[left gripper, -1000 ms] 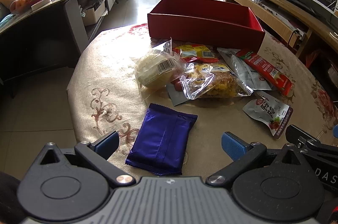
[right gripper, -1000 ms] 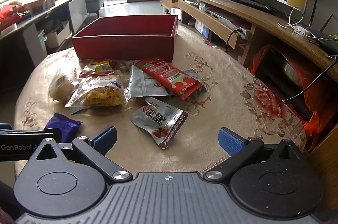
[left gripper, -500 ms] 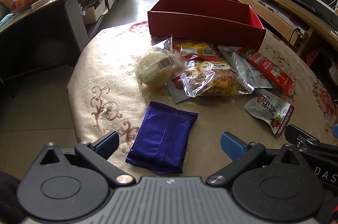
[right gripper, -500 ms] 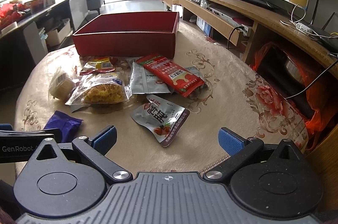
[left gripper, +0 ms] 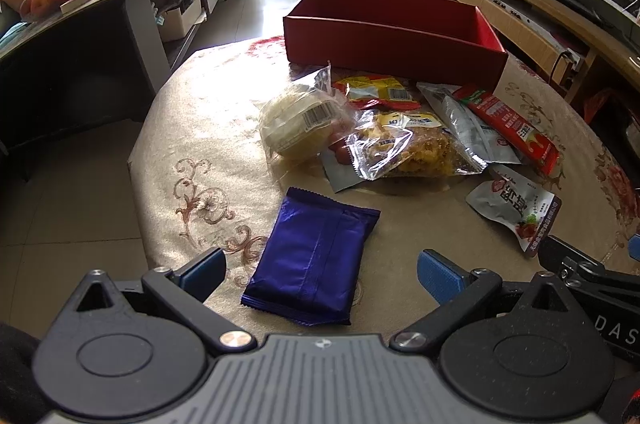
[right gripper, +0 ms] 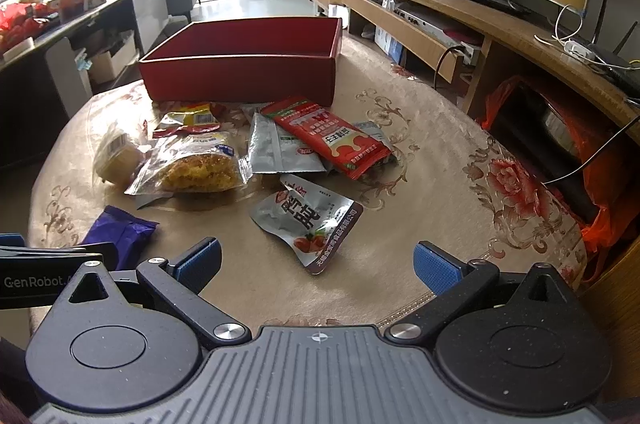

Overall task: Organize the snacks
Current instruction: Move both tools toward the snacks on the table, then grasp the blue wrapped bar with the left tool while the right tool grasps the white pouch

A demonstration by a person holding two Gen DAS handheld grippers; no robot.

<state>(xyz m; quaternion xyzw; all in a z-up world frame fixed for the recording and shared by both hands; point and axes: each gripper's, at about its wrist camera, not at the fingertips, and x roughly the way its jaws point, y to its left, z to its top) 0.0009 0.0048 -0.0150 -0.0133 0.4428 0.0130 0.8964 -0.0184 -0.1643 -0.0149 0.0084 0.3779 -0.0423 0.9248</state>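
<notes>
An empty red box point(left gripper: 394, 38) point(right gripper: 244, 70) stands at the far side of the round table. Before it lie several snack packs: a pale bun in clear wrap point(left gripper: 298, 126), a clear bag of golden snacks point(left gripper: 412, 150) point(right gripper: 198, 166), a red sachet point(left gripper: 510, 126) point(right gripper: 332, 136) and a grey pouch point(left gripper: 516, 206) point(right gripper: 308, 220). A purple packet point(left gripper: 316, 254) point(right gripper: 120, 234) lies flat just ahead of my left gripper point(left gripper: 320, 270), which is open and empty. My right gripper point(right gripper: 316, 262) is open and empty, just short of the grey pouch.
The table wears a beige embroidered cloth point(right gripper: 460, 152) whose edge drops off at left and right. A wooden TV bench point(right gripper: 460, 20) runs along the right. A dark desk point(left gripper: 80, 24) with clutter stands at left. Tiled floor point(left gripper: 60, 184) lies below.
Both grippers have edged slightly forward and tilted down, so the snacks and box sit a little closer in view. Nothing on the table has moved.
</notes>
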